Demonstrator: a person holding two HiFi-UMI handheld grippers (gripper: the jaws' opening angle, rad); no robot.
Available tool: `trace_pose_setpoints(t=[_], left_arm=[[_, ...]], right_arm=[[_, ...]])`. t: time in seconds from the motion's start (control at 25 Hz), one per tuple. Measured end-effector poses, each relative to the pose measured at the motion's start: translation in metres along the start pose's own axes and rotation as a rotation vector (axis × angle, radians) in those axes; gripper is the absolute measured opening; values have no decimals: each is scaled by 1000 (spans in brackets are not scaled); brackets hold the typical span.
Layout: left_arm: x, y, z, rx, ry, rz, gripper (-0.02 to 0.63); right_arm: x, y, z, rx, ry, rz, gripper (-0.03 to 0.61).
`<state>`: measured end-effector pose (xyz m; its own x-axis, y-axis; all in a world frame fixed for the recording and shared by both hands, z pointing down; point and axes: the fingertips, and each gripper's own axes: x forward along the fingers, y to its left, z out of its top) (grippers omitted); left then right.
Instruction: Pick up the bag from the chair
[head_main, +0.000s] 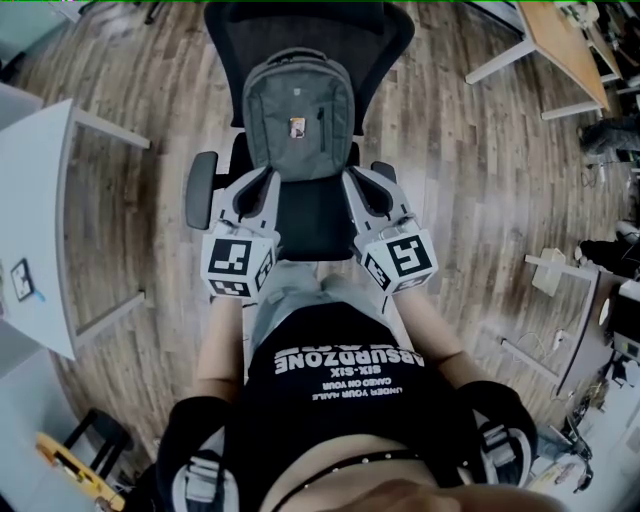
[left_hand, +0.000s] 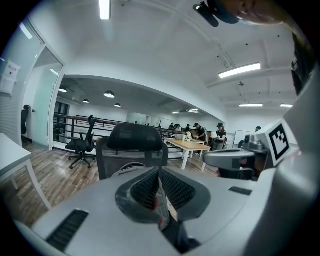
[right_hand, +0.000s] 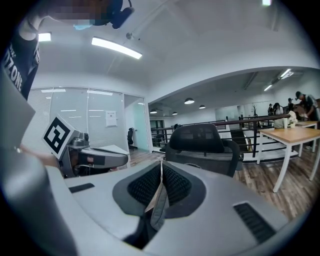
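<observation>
A grey backpack stands upright on the seat of a black office chair and leans on its backrest. My left gripper and right gripper hover side by side over the seat's front part, just short of the bag's lower corners and apart from it. Both are shut with nothing between the pads. In the left gripper view the shut left gripper points at the chair, with only the bag's top showing over it. In the right gripper view the right gripper faces the chair the same way.
A white desk stands at the left and a wooden desk at the far right. Cables and small items litter the wood floor at the right. Several people sit at a wooden table far behind the chair.
</observation>
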<state>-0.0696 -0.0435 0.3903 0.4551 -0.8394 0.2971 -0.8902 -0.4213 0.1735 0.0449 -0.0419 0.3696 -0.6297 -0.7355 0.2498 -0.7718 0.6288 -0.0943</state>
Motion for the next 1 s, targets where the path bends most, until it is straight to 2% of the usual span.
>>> trace_pose_setpoints(t=[0.28, 1.0], left_arm=[[27, 25, 6, 58, 8, 16, 35], [87, 74, 7, 106, 40, -2, 35]], right_arm=[[30, -16, -2, 0, 8, -13, 18], [93, -56, -11, -41, 41, -32, 21]])
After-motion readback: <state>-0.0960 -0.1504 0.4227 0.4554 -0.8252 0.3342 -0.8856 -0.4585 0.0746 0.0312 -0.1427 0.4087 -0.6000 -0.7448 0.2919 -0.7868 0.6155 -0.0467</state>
